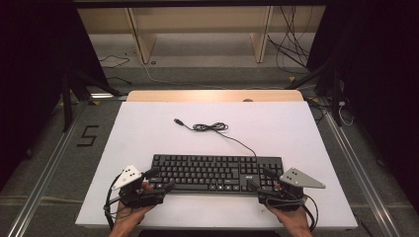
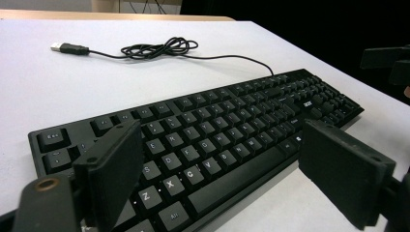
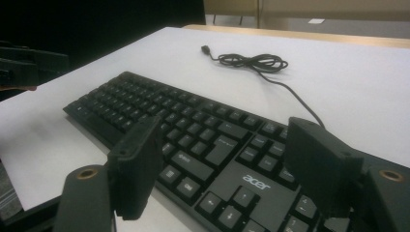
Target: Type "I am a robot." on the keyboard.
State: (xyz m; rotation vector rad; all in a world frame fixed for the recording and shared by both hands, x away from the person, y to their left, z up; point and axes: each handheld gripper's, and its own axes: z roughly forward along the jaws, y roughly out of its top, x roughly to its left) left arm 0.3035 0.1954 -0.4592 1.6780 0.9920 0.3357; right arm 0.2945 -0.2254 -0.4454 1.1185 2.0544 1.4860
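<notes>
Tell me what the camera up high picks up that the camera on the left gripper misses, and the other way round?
The high view alone takes in the floor with its number marking, the wooden shelving behind the table, and the person's hands. The left gripper view alone makes single key letters readable. Both share the black keyboard, its bundled cable with the USB plug, and the white table.

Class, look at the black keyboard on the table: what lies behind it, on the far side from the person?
Behind the keyboard its own black cable runs back to a loose coiled bundle and ends in a USB plug, all on the white tabletop. Whatever is beneath the keyboard is covered.
</notes>
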